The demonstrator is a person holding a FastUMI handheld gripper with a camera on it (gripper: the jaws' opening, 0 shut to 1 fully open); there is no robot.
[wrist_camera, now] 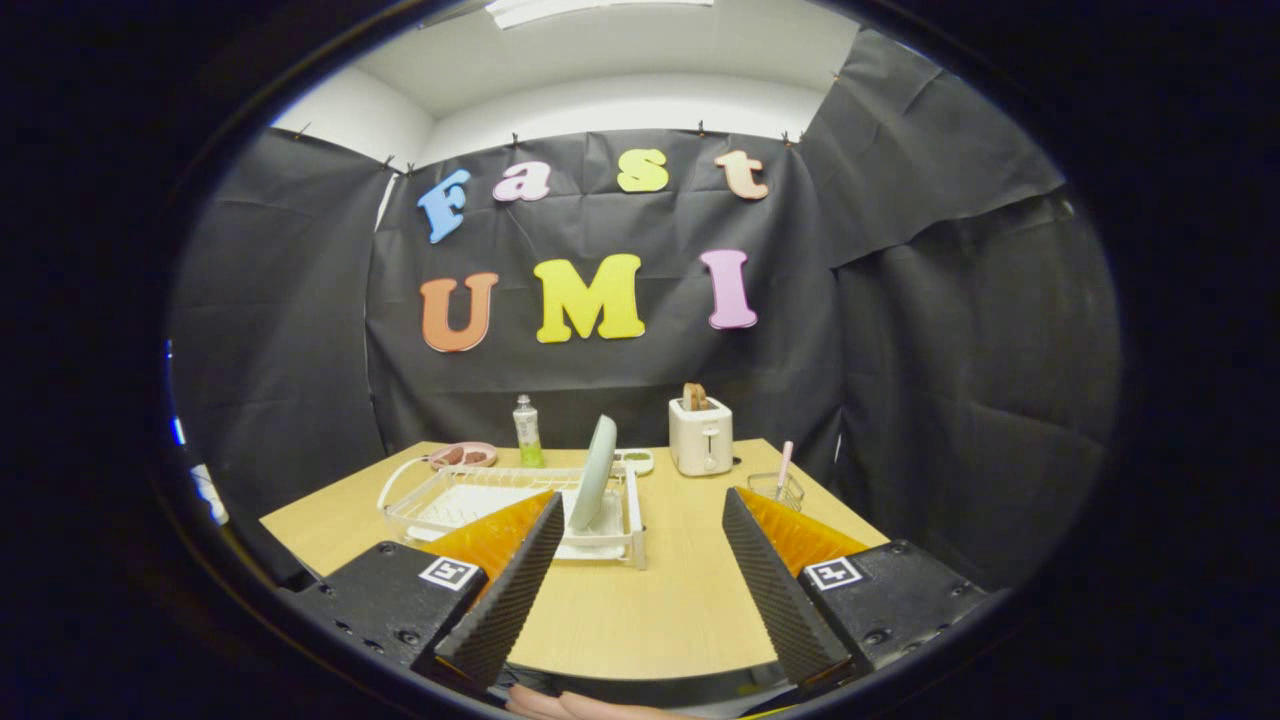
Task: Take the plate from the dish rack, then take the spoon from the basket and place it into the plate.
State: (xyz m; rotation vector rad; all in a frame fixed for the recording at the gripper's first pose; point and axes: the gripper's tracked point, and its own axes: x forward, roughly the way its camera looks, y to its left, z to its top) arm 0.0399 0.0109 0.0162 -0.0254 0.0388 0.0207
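Black cloth (900, 330) is hanging as walls around a booth — creased and clipped along its top edge. White wall (630, 110) and ceiling are showing above it, where a ceiling light (590, 10) is glowing. A light wooden table (650, 600) is standing in front.

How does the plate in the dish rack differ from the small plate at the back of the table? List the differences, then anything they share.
The pale green plate stands on edge in the white dish rack; the pink plate lies flat on the table. The green plate is bare; the pink plate carries some dark food. The green plate is just beyond the open gripper; the pink plate sits farther back, beside a bottle. Both are round.
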